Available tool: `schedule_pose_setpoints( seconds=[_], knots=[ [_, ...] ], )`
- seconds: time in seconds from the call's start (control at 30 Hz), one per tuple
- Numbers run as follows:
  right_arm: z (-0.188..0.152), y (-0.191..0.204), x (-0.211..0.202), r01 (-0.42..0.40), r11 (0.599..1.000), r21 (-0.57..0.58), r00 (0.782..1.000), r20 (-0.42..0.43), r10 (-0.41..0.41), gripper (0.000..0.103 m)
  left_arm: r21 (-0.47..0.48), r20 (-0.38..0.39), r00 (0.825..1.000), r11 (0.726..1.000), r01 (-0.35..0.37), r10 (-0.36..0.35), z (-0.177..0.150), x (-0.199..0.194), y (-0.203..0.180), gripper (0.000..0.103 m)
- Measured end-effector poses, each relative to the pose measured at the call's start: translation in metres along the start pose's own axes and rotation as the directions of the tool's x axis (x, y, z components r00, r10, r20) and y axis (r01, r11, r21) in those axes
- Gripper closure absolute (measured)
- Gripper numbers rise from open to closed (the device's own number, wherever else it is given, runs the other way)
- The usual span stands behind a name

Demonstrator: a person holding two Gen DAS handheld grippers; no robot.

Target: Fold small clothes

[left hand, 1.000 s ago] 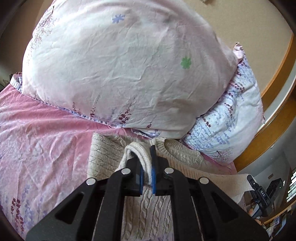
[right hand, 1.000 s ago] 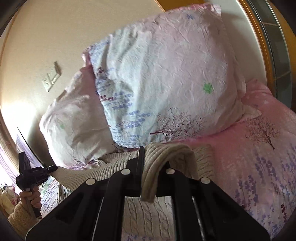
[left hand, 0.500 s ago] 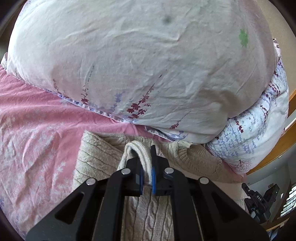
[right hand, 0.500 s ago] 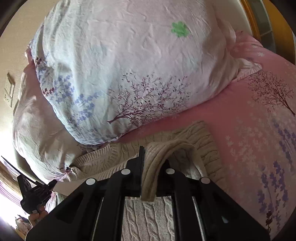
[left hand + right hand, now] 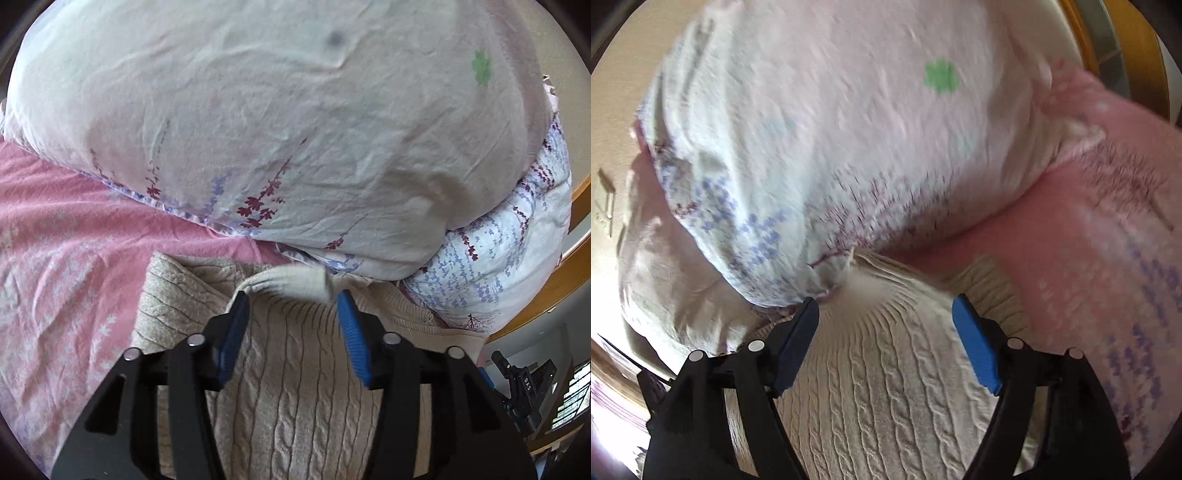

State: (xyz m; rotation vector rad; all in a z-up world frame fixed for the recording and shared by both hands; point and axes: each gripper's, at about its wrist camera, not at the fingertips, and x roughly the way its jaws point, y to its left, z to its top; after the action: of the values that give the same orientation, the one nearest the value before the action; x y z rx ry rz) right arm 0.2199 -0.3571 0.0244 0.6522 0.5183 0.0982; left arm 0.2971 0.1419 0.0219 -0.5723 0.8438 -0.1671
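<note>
With both the left hand-held gripper (image 5: 291, 310) and right hand-held gripper (image 5: 886, 314) spread open, the sweater (image 5: 295, 387) fold lies loose against the pillow (image 5: 258, 129) and may spring back.

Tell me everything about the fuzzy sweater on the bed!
The sweater is beige cable knit with a ribbed hem, looking soft and thick. It lies folded on the pink bedsheet, its far edge against the flowered pillows. The open left gripper and open right gripper hover over it, holding nothing.
</note>
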Motion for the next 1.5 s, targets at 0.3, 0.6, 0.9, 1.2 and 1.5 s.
schedule_pose_setpoints(
  seconds=[0.3, 0.6, 0.9, 1.2, 1.5],
  knots=[
    [-0.028, -0.023, -0.032, 0.080, 0.987, -0.139, 0.994, -0.062, -0.089, 0.061, 0.126, -0.048, 0.999, 0.992, -0.016, 0.022, -0.025, -0.053, 0.023, 0.056],
    [-0.046, -0.035, -0.039, 0.168, 0.967, -0.194, 0.980, -0.073, -0.185, 0.063, 0.137, -0.107, 0.993, 0.990, -0.028, 0.043, -0.047, -0.050, 0.035, 0.058],
    [-0.055, -0.031, -0.037, 0.155, 0.957, -0.247, 0.979, -0.090, -0.182, 0.090, 0.177, -0.139, 0.987, 0.983, -0.055, 0.080, -0.057, -0.038, 0.028, 0.094],
    [-0.052, -0.023, -0.070, 0.089, 0.973, -0.212, 0.995, -0.029, -0.097, 0.092, 0.211, -0.091, 0.995, 0.977, -0.023, 0.043, -0.046, -0.068, 0.024, 0.096],
    [-0.061, -0.026, -0.049, 0.232, 0.937, -0.260, 0.965, -0.062, -0.256, 0.082, 0.204, -0.134, 0.986, 0.977, -0.067, 0.095, -0.056, -0.048, 0.036, 0.088]
  ],
)
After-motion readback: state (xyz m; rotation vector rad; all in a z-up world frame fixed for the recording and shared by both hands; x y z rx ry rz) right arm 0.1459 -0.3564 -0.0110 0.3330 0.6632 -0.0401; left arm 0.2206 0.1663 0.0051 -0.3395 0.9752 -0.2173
